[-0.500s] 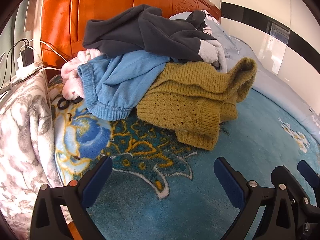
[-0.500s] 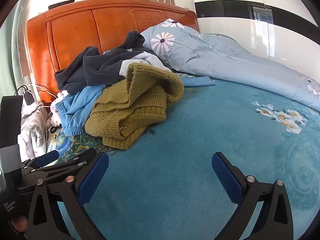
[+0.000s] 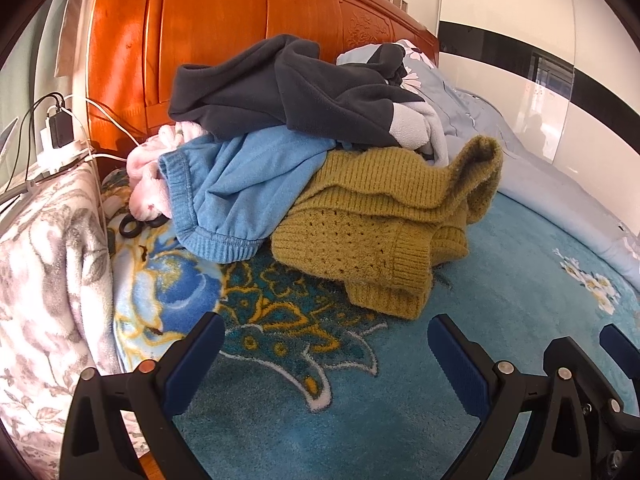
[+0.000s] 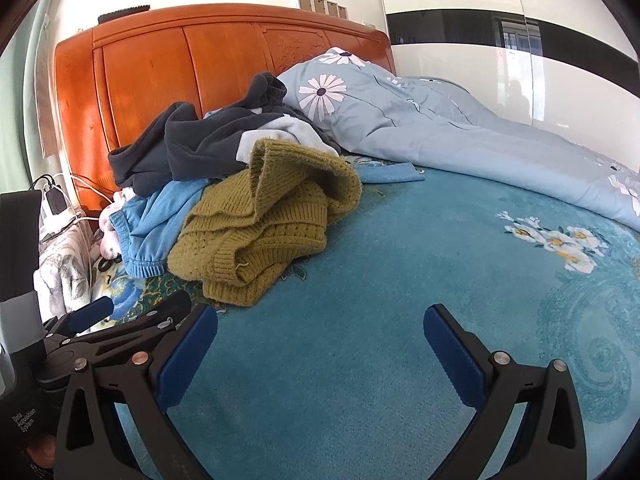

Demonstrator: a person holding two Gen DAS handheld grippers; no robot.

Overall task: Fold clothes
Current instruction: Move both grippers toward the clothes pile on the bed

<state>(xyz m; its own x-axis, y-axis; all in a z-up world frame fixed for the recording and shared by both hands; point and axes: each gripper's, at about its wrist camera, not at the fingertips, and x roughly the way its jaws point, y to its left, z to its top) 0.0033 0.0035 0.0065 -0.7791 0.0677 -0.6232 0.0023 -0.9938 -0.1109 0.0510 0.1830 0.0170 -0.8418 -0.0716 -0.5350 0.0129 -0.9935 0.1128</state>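
A pile of clothes lies on the teal bed blanket (image 3: 500, 320) by the headboard. A mustard knit sweater (image 3: 384, 224) is in front, also in the right wrist view (image 4: 264, 220). A light blue garment (image 3: 240, 188) lies left of it, a dark navy fleece (image 3: 288, 84) on top, a pink garment (image 3: 148, 168) behind. My left gripper (image 3: 324, 356) is open and empty, just short of the sweater. My right gripper (image 4: 320, 344) is open and empty, over bare blanket to the right of the pile. The left gripper shows at the left of the right wrist view (image 4: 120, 320).
An orange wooden headboard (image 3: 224, 40) stands behind the pile. A grey-blue floral duvet (image 4: 460, 132) is bunched along the right side. A grey floral cloth (image 3: 44, 280) covers a bedside stand on the left, with chargers and cables (image 3: 56, 132). Black rings (image 3: 132, 226) lie near the pink garment.
Both views have shifted slightly, the pile sitting a touch lower and nearer in frame. Both grippers stay open and empty; the clothes have not moved.
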